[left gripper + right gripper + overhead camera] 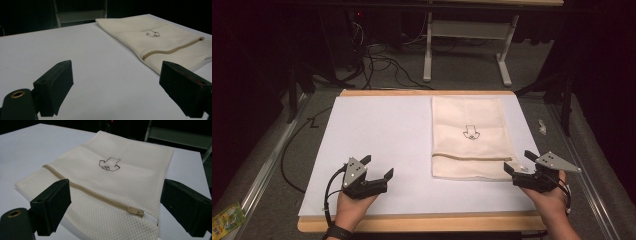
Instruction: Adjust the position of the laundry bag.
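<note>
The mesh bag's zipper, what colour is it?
Tan zipper on the cream mesh bag; right gripper view.

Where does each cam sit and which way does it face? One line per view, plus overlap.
High view: above the person's side, looking forward and down on the table; both forearms, left hand-held gripper and right hand-held gripper come in from the bottom.
Left gripper view: low over the table, looking across at the mesh bag; own open jaws frame it.
Right gripper view: close, aimed at the bag's zipper pull; own open jaws.
Shared: all three show the bag and its drawn logo.
</note>
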Action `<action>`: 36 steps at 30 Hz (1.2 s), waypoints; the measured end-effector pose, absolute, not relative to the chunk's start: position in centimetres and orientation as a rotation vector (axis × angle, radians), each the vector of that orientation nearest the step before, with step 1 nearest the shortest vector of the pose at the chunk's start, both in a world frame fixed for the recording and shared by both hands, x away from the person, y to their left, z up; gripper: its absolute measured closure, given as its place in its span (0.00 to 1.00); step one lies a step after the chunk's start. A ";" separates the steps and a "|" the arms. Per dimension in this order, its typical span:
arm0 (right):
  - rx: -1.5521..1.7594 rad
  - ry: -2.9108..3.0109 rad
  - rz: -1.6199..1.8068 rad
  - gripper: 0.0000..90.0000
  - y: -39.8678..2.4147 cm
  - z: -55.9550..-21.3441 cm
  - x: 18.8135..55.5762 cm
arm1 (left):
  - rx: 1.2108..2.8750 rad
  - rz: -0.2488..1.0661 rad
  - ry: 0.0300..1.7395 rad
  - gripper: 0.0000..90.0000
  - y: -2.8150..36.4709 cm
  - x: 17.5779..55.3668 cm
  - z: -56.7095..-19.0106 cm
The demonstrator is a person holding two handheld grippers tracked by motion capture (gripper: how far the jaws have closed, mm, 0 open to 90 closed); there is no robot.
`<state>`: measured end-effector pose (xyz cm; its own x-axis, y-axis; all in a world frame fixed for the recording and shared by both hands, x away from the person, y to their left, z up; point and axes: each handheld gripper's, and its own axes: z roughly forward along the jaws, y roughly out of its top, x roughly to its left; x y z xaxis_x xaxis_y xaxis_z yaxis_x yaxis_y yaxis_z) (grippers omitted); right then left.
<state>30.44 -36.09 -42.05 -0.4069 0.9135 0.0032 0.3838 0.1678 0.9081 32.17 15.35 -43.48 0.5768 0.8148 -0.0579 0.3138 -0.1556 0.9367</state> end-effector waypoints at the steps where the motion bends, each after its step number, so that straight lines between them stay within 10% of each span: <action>1: 1.216 1.876 1.213 0.09 -36.0 -41.9 30.4 | 1.723 0.577 0.948 0.14 15.5 32.2 -43.6; 17: 1.239 1.857 1.204 0.09 -35.5 -41.9 30.3 | 1.802 0.594 0.988 0.06 15.7 32.4 -43.4; 36: 1.314 1.862 1.162 0.15 -36.6 -43.2 31.1 | 2.001 0.335 0.952 0.40 4.6 37.8 -46.0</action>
